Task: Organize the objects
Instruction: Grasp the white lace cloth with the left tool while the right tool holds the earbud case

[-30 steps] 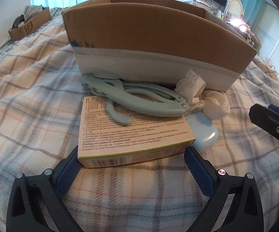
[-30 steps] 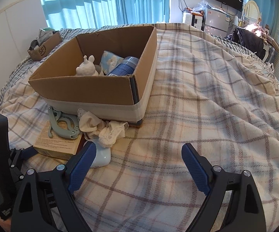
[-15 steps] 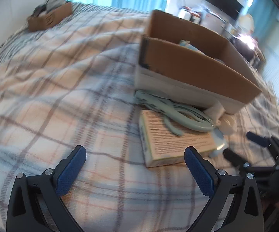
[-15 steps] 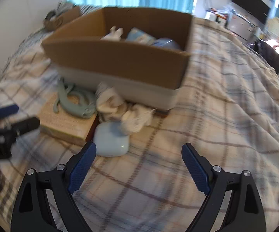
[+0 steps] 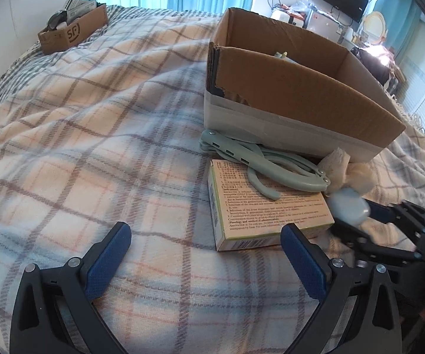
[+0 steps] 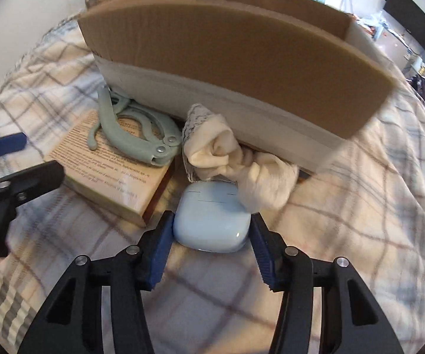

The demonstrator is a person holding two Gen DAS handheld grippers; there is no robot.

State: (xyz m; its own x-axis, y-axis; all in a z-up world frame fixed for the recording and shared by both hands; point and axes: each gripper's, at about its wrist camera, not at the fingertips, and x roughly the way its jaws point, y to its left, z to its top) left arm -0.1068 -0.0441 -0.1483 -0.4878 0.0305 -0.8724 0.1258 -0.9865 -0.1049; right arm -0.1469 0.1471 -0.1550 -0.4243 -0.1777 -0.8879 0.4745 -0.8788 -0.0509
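A light blue earbud case (image 6: 209, 215) lies on the plaid blanket in front of the big cardboard box (image 6: 227, 44). My right gripper (image 6: 211, 230) straddles it with its jaws closing, and both blue pads touch the case's sides. White lace socks (image 6: 236, 165) lean over the case's far edge. To its left a tan printed carton (image 6: 109, 171) carries a green folding hanger (image 6: 135, 135). My left gripper (image 5: 205, 233) hangs open over bare blanket, its right finger by the carton's (image 5: 271, 209) near corner. In the left wrist view the right gripper (image 5: 362, 224) sits at the case (image 5: 349, 209).
The big cardboard box (image 5: 300, 103) holds several items, mostly hidden by its wall. A small printed cardboard box (image 5: 70, 29) sits at the far left of the bed. The plaid blanket (image 5: 94, 147) stretches wide to the left. Curtains and room furniture lie beyond.
My right gripper dropped toward the blue case and its fingers narrowed around it. My left gripper swung left, away from the carton it had straddled.
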